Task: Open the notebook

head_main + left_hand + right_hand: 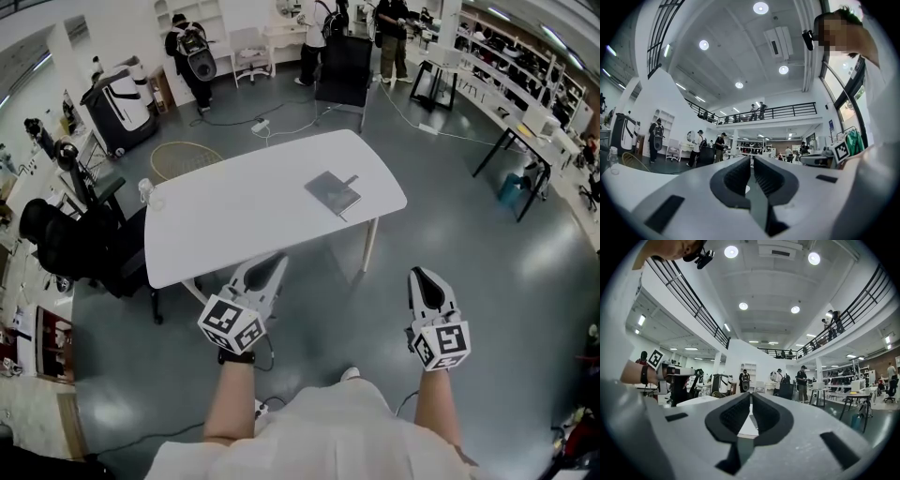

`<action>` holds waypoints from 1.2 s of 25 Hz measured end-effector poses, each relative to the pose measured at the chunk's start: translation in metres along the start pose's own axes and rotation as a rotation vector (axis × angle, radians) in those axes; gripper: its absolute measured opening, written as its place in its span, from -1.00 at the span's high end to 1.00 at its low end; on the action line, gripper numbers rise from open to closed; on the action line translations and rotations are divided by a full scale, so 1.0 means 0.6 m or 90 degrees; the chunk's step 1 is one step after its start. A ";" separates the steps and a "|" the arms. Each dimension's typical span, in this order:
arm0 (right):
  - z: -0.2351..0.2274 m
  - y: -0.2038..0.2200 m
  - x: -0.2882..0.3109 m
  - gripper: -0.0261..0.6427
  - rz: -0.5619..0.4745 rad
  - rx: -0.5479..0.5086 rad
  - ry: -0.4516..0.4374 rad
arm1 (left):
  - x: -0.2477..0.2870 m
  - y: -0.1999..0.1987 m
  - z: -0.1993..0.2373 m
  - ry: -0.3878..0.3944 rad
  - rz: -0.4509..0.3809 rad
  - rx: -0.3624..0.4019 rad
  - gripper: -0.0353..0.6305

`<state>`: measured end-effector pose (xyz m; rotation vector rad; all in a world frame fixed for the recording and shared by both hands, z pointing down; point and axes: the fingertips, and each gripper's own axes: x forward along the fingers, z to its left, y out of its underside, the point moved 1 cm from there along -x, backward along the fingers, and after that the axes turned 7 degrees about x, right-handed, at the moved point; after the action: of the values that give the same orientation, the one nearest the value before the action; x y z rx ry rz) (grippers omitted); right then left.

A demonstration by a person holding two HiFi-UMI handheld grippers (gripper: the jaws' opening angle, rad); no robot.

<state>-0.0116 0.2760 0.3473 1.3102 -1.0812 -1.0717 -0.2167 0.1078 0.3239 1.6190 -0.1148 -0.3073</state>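
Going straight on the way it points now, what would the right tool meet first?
Likely the white table: the right tool points toward its right end, though it may pass just over the top.

A glossy dark grey floor (469,244) spreads through a large open hall. A white, round-cornered worktop (234,216) on pale legs stands in the middle, with a black office chair (66,244) at its left end. Long white desks (530,127) line the right side. Plain white walls (656,93) rise to a black-railed mezzanine balcony (787,111). Round ceiling lamps (760,7) shine overhead, and tall windows (833,82) let in daylight. A white shelf unit (665,119) stands at the back.
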 end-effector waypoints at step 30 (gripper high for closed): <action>-0.248 0.031 0.261 0.81 0.039 -0.005 -0.118 | 0.299 0.086 0.077 -0.076 0.024 0.003 0.82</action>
<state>0.1629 0.1486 0.3672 1.1812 -1.2458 -1.1662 -0.0518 0.0130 0.3502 1.6015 -0.2366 -0.3751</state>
